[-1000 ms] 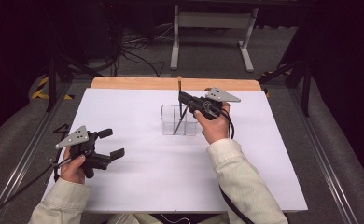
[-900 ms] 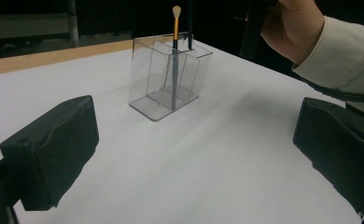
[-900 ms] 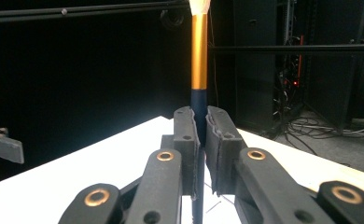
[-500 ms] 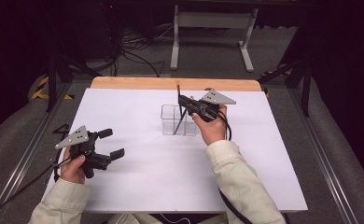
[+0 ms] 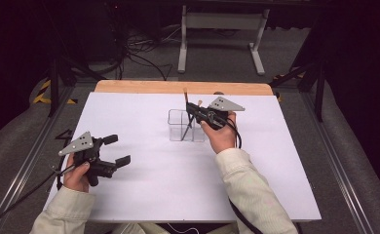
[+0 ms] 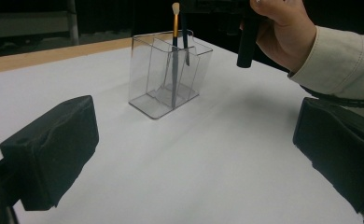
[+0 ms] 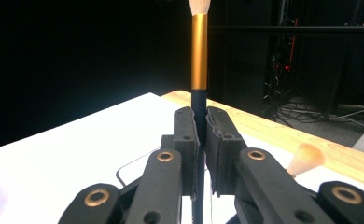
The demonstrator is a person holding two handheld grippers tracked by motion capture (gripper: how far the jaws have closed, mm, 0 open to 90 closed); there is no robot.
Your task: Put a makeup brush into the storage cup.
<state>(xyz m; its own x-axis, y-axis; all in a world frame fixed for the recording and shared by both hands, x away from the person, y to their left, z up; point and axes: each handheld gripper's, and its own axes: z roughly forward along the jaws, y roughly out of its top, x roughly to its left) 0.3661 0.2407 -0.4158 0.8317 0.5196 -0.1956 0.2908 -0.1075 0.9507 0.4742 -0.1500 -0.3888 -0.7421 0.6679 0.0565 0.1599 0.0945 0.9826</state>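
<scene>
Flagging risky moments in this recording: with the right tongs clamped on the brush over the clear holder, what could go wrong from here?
1. The right tongs pinch the makeup brush on its thin handle, so it could swivel or slip.
2. The clear holder looks light, and the left tongs sit apart from it, open; a sideways pull may tip or drag it.
3. A second brush leans nearby and could be knocked.
</scene>
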